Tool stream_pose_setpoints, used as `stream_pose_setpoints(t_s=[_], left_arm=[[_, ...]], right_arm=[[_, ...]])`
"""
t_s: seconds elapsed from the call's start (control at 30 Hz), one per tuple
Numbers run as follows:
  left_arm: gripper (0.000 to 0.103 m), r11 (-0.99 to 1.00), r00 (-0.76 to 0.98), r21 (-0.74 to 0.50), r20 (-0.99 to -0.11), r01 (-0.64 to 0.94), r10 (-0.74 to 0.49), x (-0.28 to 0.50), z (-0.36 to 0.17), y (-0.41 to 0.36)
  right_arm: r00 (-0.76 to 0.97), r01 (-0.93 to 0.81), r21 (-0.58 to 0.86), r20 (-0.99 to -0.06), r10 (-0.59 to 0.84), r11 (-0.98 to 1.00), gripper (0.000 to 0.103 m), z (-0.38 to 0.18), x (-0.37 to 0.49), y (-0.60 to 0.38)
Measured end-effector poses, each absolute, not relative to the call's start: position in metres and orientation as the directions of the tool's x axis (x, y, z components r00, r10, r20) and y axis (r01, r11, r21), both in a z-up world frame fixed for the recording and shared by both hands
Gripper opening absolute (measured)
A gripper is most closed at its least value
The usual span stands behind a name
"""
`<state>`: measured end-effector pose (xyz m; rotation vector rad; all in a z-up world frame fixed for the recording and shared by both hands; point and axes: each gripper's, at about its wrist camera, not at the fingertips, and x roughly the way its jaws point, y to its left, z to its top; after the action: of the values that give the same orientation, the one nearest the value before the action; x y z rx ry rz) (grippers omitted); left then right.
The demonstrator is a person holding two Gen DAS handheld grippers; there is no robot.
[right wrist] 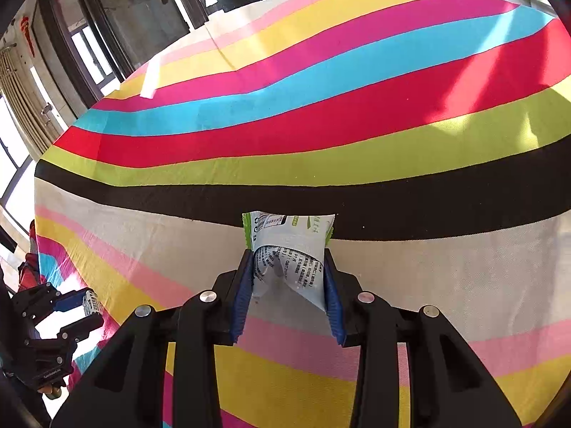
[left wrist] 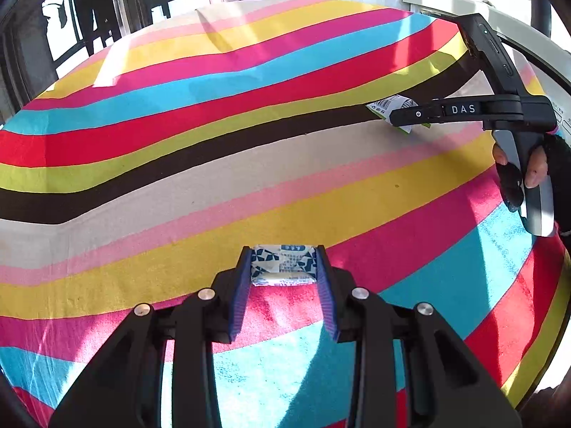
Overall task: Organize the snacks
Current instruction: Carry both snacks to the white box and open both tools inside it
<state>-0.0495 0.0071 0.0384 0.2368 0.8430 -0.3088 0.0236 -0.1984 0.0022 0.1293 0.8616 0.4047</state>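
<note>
My left gripper (left wrist: 283, 262) is shut on a small snack packet (left wrist: 283, 267) with a blue and white pattern, held over the yellow and pink stripes of the tablecloth (left wrist: 214, 185). My right gripper (right wrist: 288, 267) is shut on a white and green snack packet (right wrist: 287, 246), crumpled between the blue pads, above the brown and beige stripes. In the left wrist view the right gripper (left wrist: 403, 116) shows at the right with its packet (left wrist: 390, 105) and a hand in a black glove (left wrist: 535, 167). In the right wrist view the left gripper (right wrist: 84, 305) appears at the lower left with its packet (right wrist: 92, 301).
A striped cloth (right wrist: 321, 125) covers the whole table. Dark window frames (right wrist: 107, 35) and a door stand behind the table's far edge. A white appliance (left wrist: 464, 3) lies beyond the far right edge in the left wrist view.
</note>
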Motion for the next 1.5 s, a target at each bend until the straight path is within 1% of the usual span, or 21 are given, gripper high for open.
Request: stream_pose_setpoints(t_s=[0.1,0.3,0.53,0.83,0.97,1.1,1.27,1.43,1.5], left_arm=[[0.035,0.934,0.632,0.075,-0.755,0.349,-0.175,-0.057,0.040,0.016],[0.035,0.949,0.643,0.064,-0.749,0.308,-0.158,-0.070,0.040,0.036],[0.035,0.964,0.658,0.056,-0.741,0.260,-0.134,-0.097,0.038,0.064],[0.035,0.986,0.689,0.070,-0.723,0.154,-0.056,-0.161,0.040,0.110],[0.035,0.991,0.696,0.093,-0.718,0.100,-0.003,-0.201,0.042,0.135],[0.035,0.994,0.680,0.112,-0.730,0.014,0.072,-0.247,0.043,0.170],[0.035,0.983,0.630,0.086,-0.757,-0.162,0.171,-0.303,0.035,0.220],[0.035,0.940,0.541,0.086,-0.799,-0.331,0.264,-0.350,0.009,0.261],[0.035,0.925,0.519,0.070,-0.811,-0.374,0.271,-0.365,-0.002,0.273]], right_arm=[[0.566,-0.332,0.289,-0.701,0.435,0.898,0.037,0.005,0.006,-0.184],[0.544,-0.439,0.275,-0.676,0.497,0.855,0.037,0.015,-0.038,-0.137],[0.466,-0.588,0.242,-0.679,0.567,0.772,0.037,0.021,-0.089,-0.067],[0.366,-0.721,0.214,-0.689,0.625,0.659,0.037,0.023,-0.146,0.006],[0.315,-0.794,0.175,-0.701,0.640,0.583,0.037,0.025,-0.179,0.039],[0.246,-0.867,0.144,-0.709,0.661,0.477,0.037,0.027,-0.215,0.071],[0.135,-0.946,0.103,-0.736,0.663,0.307,0.037,0.022,-0.265,0.118],[0.032,-0.988,0.070,-0.776,0.630,0.136,0.037,0.003,-0.315,0.159],[-0.011,-0.992,0.083,-0.793,0.609,0.090,0.037,-0.009,-0.328,0.171]])
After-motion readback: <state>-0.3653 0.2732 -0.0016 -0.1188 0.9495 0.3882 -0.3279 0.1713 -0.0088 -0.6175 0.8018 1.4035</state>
